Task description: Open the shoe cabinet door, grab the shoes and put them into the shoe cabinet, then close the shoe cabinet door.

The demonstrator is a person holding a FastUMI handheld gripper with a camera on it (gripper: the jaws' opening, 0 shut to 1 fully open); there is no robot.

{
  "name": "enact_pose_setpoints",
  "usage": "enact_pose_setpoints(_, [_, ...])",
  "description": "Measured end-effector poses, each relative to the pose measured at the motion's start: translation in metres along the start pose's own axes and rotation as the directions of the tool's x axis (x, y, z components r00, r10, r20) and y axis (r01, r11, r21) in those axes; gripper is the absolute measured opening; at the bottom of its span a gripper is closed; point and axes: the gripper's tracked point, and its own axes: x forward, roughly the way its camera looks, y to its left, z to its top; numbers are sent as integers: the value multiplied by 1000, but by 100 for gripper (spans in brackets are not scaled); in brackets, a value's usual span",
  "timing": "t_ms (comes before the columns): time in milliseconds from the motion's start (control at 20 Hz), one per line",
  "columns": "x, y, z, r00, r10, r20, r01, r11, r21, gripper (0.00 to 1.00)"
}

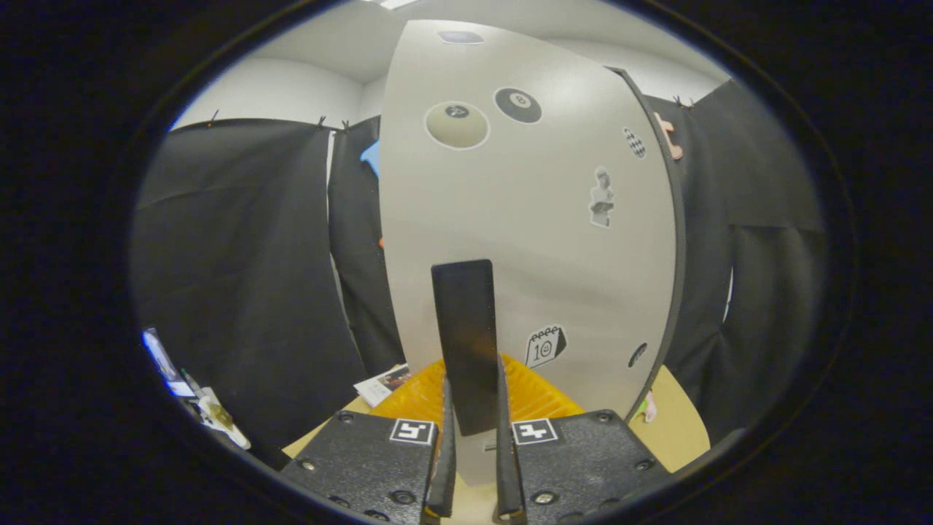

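The shoe cabinet's white door [539, 248] stands right in front of me, dotted with stickers, with a dark edge [676, 219] running down its right side. A tall black handle [464, 328] sticks out of the door. Its lower end sits between my fingers. My gripper [472, 452] is shut on that handle, one finger [443, 459] pressing on each side of it. Whether the door is ajar I cannot tell.
An orange ribbed thing [539, 397] lies at the foot of the door, on a tan tabletop [681, 426]. A printed leaflet [383, 383] lies to the left of it. Small clutter [211, 415] sits further left against the black cloth wall.
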Motion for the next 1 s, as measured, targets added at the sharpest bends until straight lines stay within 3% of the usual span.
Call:
enact_pose_setpoints(600, [-48,-46,-3,993,-121,0,121,993,10,20])
enact_pose_setpoints(1000, [-61,-81,-1,981,-194,8,194,981,-12,10])
